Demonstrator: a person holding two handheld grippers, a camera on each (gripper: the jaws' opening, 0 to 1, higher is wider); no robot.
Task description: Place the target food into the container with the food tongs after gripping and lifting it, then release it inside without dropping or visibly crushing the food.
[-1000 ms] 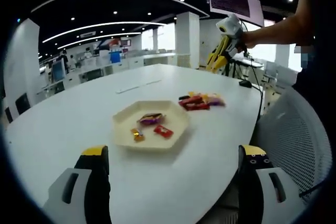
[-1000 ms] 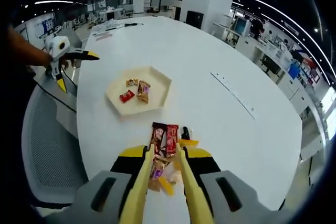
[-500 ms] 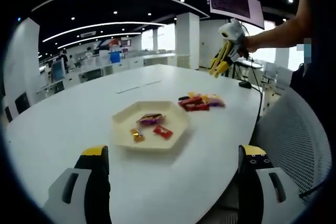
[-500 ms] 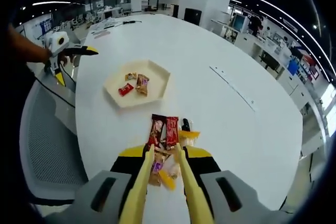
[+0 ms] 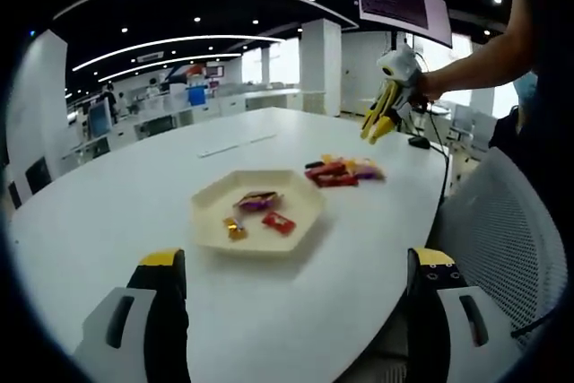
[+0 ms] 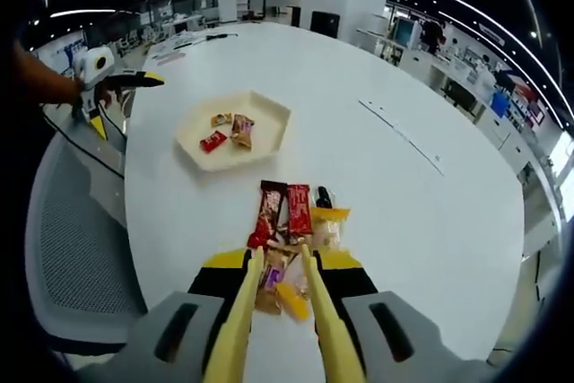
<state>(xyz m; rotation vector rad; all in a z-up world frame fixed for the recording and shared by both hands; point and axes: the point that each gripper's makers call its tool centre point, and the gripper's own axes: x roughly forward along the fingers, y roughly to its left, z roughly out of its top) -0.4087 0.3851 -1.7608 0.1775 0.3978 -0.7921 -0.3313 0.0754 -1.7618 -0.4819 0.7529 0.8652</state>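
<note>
The wrapped snacks [image 6: 291, 226] lie in a pile on the table [image 6: 395, 213], directly under my right hand-held gripper [image 6: 279, 259], which holds yellow tongs [image 6: 235, 329], nearly closed. The hexagonal tray [image 6: 269, 127] lies beyond. My left hand-held gripper [image 5: 296, 266] stands wide.

From my right gripper [image 6: 278, 262], held above the table [image 6: 430, 221] near its edge, the food tongs [image 6: 273, 311] run forward between the jaws, and the pile of wrapped snacks [image 6: 291, 230] lies on the table just beyond and under their tips. Farther in — well apart from the pile — sits the tray [image 6: 235, 118] with three snacks [image 6: 229, 132] in it, and past the table's left edge I hold my left gripper [image 6: 112, 87] beside the chair [image 6: 76, 248]. From my left gripper's view the tray [image 5: 256, 214] lies mid-table ahead, the pile [image 5: 343, 171] behind it to the right near the table's far edge, and my right gripper [image 5: 384, 114] hangs above that pile.
</note>
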